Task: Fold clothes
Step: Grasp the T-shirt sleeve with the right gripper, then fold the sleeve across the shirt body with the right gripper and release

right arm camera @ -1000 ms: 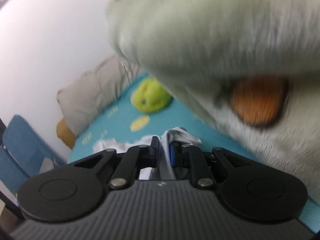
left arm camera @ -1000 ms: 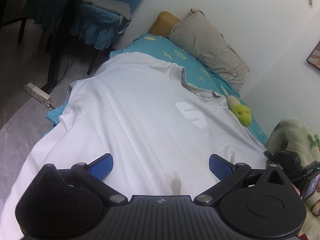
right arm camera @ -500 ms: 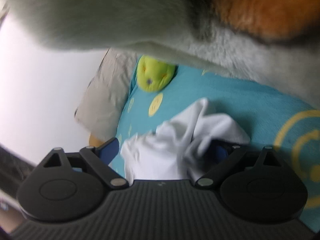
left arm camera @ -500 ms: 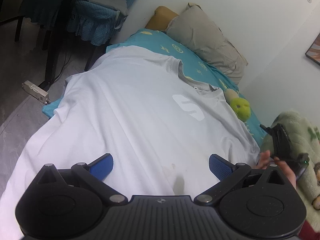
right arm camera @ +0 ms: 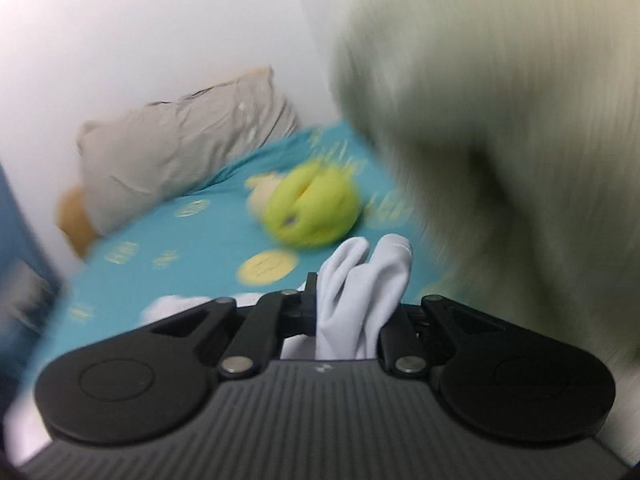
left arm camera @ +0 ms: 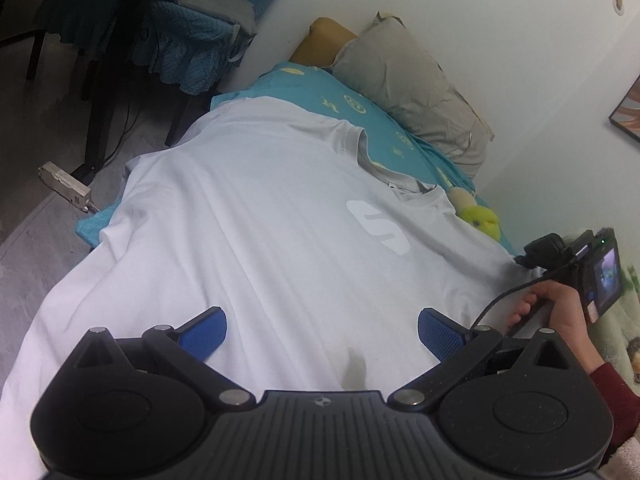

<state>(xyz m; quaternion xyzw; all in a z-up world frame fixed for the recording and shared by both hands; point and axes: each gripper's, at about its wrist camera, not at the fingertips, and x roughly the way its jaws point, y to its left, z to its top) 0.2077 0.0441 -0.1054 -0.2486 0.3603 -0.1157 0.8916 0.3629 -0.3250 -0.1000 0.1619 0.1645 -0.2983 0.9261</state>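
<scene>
Right gripper (right arm camera: 352, 312) is clamping bunched T-shirt sleeve (right arm camera: 366, 276), left gripper (left arm camera: 322, 330) gaping empty; thin pinch risking slipping mid-fold.

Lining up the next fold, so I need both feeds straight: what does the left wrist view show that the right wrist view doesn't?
Only the left wrist view: the whole white T-shirt spread flat on the bed, the open left tool over its hem, the chair, the power strip on the floor, and the hand holding the right tool.

Only the right wrist view: the right tool shut on a bunched sleeve, having just closed on it.

Both: grey pillow, green plush toy, teal sheet, fuzzy blanket.
</scene>
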